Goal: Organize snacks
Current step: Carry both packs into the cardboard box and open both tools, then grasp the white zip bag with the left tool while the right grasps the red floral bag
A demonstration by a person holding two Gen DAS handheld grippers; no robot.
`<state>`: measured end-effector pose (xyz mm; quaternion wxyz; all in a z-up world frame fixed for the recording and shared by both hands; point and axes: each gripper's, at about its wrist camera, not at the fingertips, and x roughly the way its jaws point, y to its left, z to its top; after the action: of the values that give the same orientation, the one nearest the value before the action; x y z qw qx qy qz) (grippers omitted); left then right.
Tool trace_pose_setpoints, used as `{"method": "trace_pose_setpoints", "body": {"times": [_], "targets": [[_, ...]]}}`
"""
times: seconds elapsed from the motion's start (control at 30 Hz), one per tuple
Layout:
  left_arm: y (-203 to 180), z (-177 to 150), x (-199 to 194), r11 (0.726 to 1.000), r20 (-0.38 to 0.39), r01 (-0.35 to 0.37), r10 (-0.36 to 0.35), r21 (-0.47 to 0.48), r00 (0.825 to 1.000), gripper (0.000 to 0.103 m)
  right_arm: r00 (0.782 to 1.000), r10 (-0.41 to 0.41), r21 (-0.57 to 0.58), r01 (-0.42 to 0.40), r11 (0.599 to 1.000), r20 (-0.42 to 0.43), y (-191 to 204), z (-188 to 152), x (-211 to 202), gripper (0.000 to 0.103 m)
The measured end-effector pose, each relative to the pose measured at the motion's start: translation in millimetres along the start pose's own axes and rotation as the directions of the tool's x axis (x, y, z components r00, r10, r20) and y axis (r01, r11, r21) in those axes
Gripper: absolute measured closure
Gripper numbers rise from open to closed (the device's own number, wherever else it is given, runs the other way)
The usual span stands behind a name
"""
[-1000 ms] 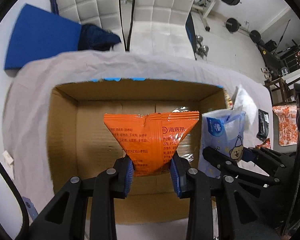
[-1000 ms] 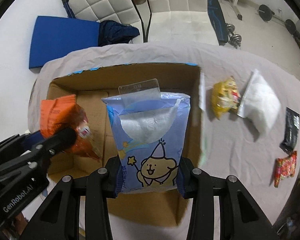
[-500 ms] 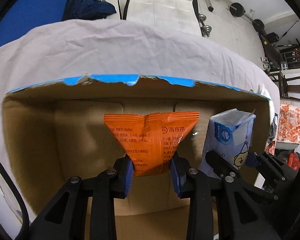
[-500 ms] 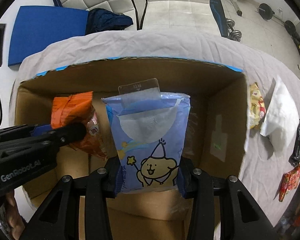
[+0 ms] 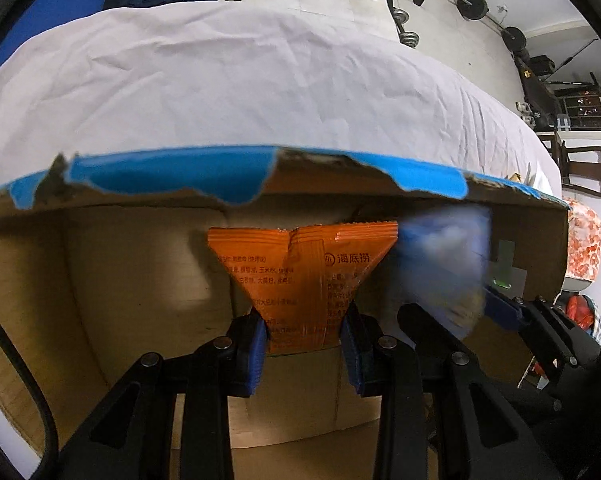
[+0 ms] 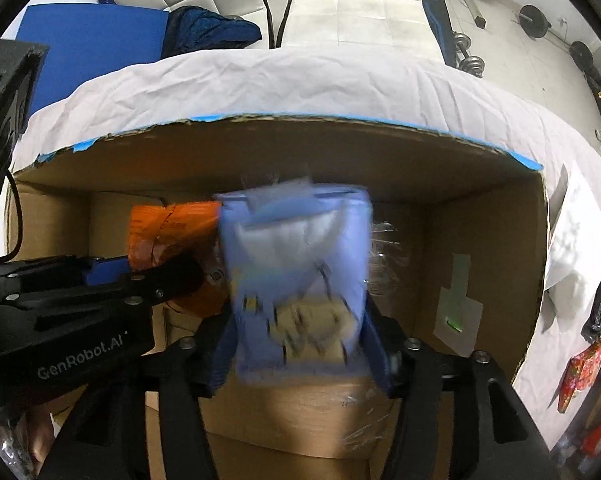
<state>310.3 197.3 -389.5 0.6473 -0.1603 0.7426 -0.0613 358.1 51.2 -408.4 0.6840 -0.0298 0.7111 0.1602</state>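
My left gripper (image 5: 304,340) is shut on an orange snack packet (image 5: 300,272), held down inside the cardboard box (image 5: 140,280) near its far wall. Just to the right, the right gripper (image 6: 300,344) holds a blue bear-print snack bag (image 6: 296,272); the bag is motion-blurred between the fingers. In the right wrist view the orange packet (image 6: 168,228) and the left gripper (image 6: 140,276) sit to the left of the blue bag. In the left wrist view the blue bag (image 5: 440,264) appears blurred beside the orange packet.
The box has a torn blue-taped rim (image 5: 180,176) and stands on a table with a white cloth (image 5: 240,80). Several snack packets (image 6: 580,364) and a white bag (image 6: 576,256) lie on the cloth right of the box. Chairs (image 6: 340,4) stand beyond.
Both grippers have gone lower and deeper into the box with their snacks. The blue bag now shows motion blur.
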Motion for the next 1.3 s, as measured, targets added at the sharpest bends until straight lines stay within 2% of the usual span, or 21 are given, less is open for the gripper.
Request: {"method": "trace_pose_setpoints", "body": {"times": [0.03,0.2,0.4,0.5,0.57,0.6,0.63,0.7,0.9,1.07,1.17,1.23,1.3], "targets": [[-0.2,0.0,-1.3,1.000,0.001,-0.002,0.002,-0.002,1.000,0.070,1.000,-0.005,0.001,0.005,1.000,0.001,0.4,0.5,-0.2,0.034],[6.5,0.2,-13.2,1.000,0.019,-0.015,0.015,-0.009,1.000,0.063,1.000,-0.012,0.004,0.012,1.000,0.009,0.3,0.9,-9.2,0.032],[3.1,-15.8,-46.2,0.997,0.099,-0.075,0.074,0.002,0.992,0.057,0.998,-0.028,-0.006,0.028,1.000,0.052,3.1,-7.7,-39.0,0.024],[-1.3,-28.4,-65.2,0.995,0.155,-0.098,0.097,-0.005,0.983,0.036,0.997,-0.039,0.004,0.038,0.999,0.066,2.6,-15.4,-53.1,0.022],[-1.0,-38.7,-79.0,0.992,0.200,-0.124,0.125,-0.016,0.972,0.028,0.997,-0.025,0.012,0.025,1.000,0.079,3.5,-22.9,-63.6,0.016],[-0.8,-45.2,-86.6,0.990,0.227,-0.138,0.139,-0.022,0.964,0.020,0.996,-0.021,0.015,0.020,1.000,0.084,1.9,-25.0,-67.8,0.008],[-1.7,-51.3,-92.8,0.988,0.249,-0.152,0.154,-0.027,0.956,0.017,0.995,-0.018,0.019,0.016,1.000,0.095,2.4,-32.0,-72.5,0.003],[-8.5,-58.9,-99.5,0.985,0.281,-0.169,0.171,-0.031,0.944,0.010,0.994,-0.019,0.025,0.016,1.000,0.107,2.4,-39.9,-79.9,0.000],[-13.1,-91.1,-123.6,0.971,0.388,-0.232,0.235,-0.057,0.891,0.006,0.987,-0.057,0.042,0.051,0.998,0.149,3.4,-71.3,-106.1,0.000],[-22.3,-119.2,-139.6,0.968,0.439,-0.247,0.241,-0.044,0.866,0.006,0.975,-0.079,0.050,0.070,0.996,0.206,4.3,-100.6,-134.1,0.000],[-33.2,-140.6,-151.6,0.959,0.484,-0.282,0.256,-0.021,0.837,0.006,0.966,-0.096,0.053,0.086,0.995,0.238,7.1,-117.8,-150.2,0.000],[-38.6,-152.6,-158.5,0.958,0.501,-0.285,0.253,-0.013,0.828,0.006,0.963,-0.091,0.058,0.079,0.995,0.253,8.0,-131.5,-163.5,0.000],[-40.1,-163.5,-163.1,0.961,0.500,-0.277,0.247,-0.016,0.830,0.006,0.962,-0.076,0.063,0.061,0.996,0.261,7.7,-143.0,-173.6,0.000]]}}
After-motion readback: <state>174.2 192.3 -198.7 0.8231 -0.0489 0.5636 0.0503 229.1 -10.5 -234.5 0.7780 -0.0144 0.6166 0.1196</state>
